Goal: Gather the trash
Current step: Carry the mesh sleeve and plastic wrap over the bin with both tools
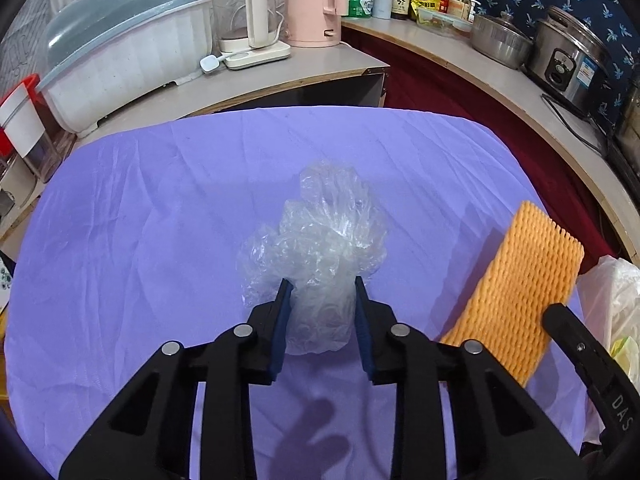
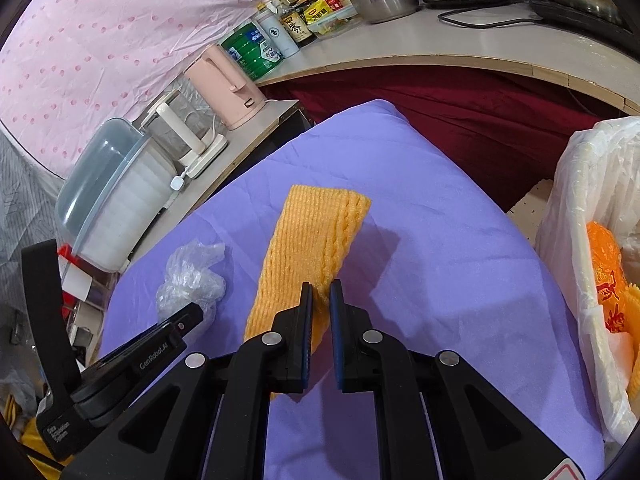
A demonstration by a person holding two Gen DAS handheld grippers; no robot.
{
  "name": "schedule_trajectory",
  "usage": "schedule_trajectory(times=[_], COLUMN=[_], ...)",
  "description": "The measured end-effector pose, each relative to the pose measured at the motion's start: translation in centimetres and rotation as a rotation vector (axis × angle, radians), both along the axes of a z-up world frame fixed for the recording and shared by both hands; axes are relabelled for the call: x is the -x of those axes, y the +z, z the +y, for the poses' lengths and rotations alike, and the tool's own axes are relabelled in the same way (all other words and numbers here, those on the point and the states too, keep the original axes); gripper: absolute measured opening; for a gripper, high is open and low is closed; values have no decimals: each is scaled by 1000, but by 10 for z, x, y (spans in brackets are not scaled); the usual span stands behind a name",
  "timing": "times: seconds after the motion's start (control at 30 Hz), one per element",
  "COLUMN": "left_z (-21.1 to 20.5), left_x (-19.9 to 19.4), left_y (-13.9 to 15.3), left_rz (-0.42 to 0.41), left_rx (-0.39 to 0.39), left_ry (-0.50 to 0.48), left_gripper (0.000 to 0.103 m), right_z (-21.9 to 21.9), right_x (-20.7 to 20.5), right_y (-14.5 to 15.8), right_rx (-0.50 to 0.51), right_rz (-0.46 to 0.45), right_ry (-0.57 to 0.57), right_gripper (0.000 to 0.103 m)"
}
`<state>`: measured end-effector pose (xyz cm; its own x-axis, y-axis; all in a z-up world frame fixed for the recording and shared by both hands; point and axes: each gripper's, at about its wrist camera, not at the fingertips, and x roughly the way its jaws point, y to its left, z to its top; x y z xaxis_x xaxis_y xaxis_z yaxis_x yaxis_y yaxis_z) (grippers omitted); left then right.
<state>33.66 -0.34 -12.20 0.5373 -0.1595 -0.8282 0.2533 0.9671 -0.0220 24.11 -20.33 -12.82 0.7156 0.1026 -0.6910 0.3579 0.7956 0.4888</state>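
- Left gripper (image 1: 323, 286) is down over the crumpled clear plastic bag (image 1: 320, 240), jaws part-way apart with the near end of the bag sitting between them; both blue pads look pressed against the film, so it is clamped on the bag.
- That bag is a wrinkled, see-through wad (shiny, with plenty of creases) lying near the middle of the purple cloth (image 1: 140, 220) that covers the surface.
- Right gripper (image 2: 321, 289) has its jaws pinched nearly together on the near end of the orange foam net sleeve (image 2: 312, 240): a firm grip, with the foam squeezed between the pads.
- The sleeve is a flat, ribbed, mesh-textured strip, stretching away from the jaws across the cloth; whether its far end rests on the cloth or hangs just above it I cannot tell.
- In the right wrist view the plastic bag sits to the left of the sleeve, close but apart from it.
- At the right edge stands a bin lined with a white plastic bag (image 2: 576, 240), with orange trash already inside (just beside the surface).
- Beyond the cloth: a pink kettle (image 1: 312, 0) and a glass kettle (image 1: 248, 8) on a side counter.
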Motion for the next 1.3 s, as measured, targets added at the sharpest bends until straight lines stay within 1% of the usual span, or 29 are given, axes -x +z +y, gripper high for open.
schedule_trajectory(times=[0.17,0.33,0.47,0.73,1.03,1.3], left_z=[3,-1,-9,-31,-77,-131], left_x=[26,57,87,138,188,216], left_y=[18,44,64,89,102,103], left_rz=[-16,-44,-66,-96,-111,-112], left_rx=[10,20,27,37,39,35], left_ry=[-9,-30,-61,-118,-218,-308], left_gripper=[25,25,25,25,25,25], right_z=[-1,-6,-12,-34,-75,-129], right_x=[22,51,79,135,192,234], right_y=[15,35,49,73,80,76], right_rx=[-1,3,3,16,28,33], right_rz=[-20,-46,-62,-97,-109,-102], right_ry=[-17,-41,-66,-124,-210,-312], right_gripper=[9,9,9,9,9,9])
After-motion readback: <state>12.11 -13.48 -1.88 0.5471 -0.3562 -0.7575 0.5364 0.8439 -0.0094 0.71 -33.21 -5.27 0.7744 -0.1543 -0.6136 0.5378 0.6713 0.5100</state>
